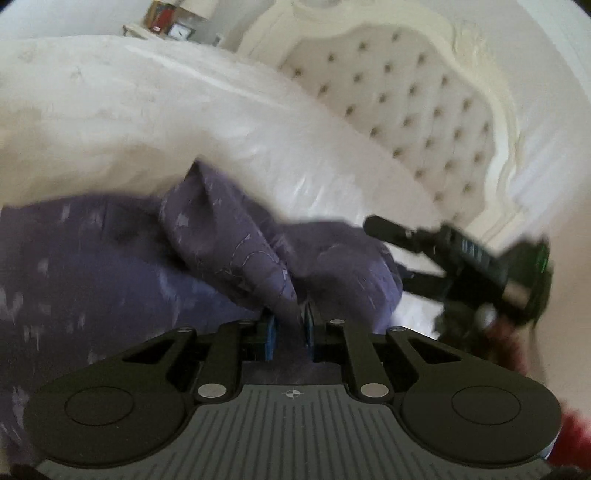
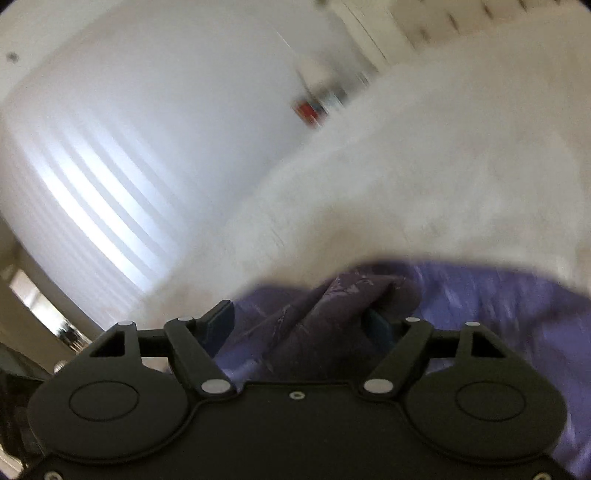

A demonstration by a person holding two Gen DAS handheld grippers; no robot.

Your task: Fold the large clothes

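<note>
Left wrist view
Left gripper (image 1: 290, 325): jaws drawn close together on a pinched ridge of the purple patterned garment (image 1: 229, 243); the cloth rises in a peak out of the blue pads (image 1: 271, 332), likely so that an edge can be carried over for a fold.
Garment's place: spread over the white bed cover (image 1: 147, 110), most of it lying to the left and a bunched lobe to the right.
Right gripper (image 1: 399, 254): seen from the side at the garment's far right edge, its fingers parted around that edge as far as the blur lets me judge.
Surroundings: tufted cream headboard (image 1: 406, 110) behind the bed; a bedside table (image 1: 162, 29) with small items far off (too blurred to name).

Right wrist view
Right gripper (image 2: 299, 321): jaws stand fairly wide apart, a thick fold of the purple patterned garment (image 2: 332, 306) filling the gap; whether the pads actually press it, I cannot tell.
Why held so: two grips on separate parts of the cloth would, I judge, keep a large piece taut while it is folded.
Background: white bed cover (image 2: 443, 184) beyond the cloth, white wall (image 2: 147, 129) at left (heavy motion blur throughout).
</note>
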